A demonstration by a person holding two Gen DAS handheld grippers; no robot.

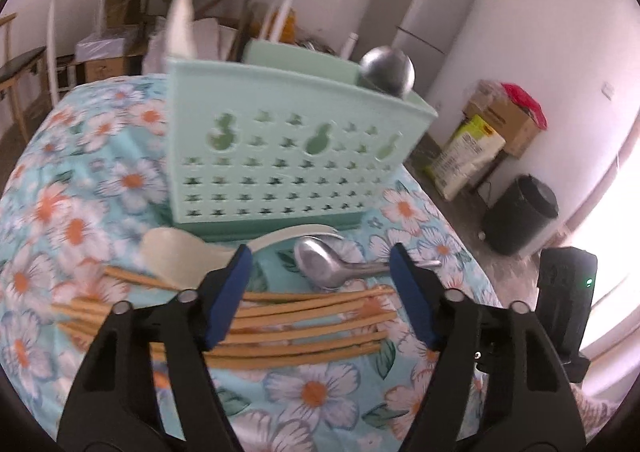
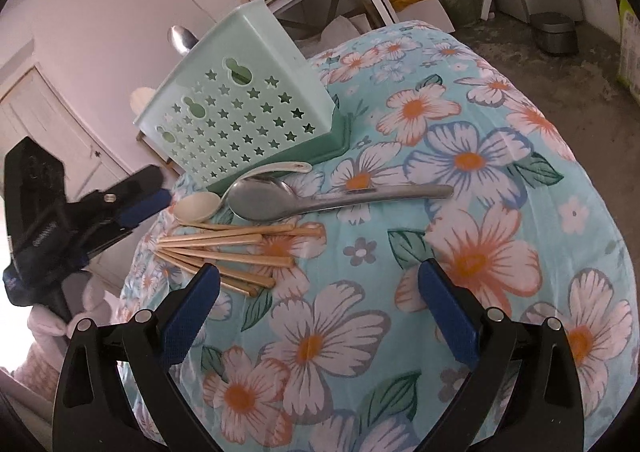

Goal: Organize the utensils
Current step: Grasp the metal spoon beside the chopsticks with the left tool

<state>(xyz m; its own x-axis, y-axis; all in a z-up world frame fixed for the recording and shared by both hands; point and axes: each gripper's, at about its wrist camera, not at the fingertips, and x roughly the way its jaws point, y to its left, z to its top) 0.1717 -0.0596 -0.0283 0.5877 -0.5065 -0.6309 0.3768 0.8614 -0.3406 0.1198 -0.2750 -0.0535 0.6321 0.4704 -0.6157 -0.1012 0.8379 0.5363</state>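
Mint-green utensil holder stands on the floral-clothed table, a metal spoon upright inside. Just before the holder lie a white spoon, a steel spoon and wooden chopsticks. Left gripper hangs over these, jaws spread, gripping nothing. Right gripper, further from the holder, jaws spread wide, empty.

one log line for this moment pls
left gripper: open, empty | right gripper: open, empty | loose: wooden chopsticks, steel spoon | target: mint plastic caddy
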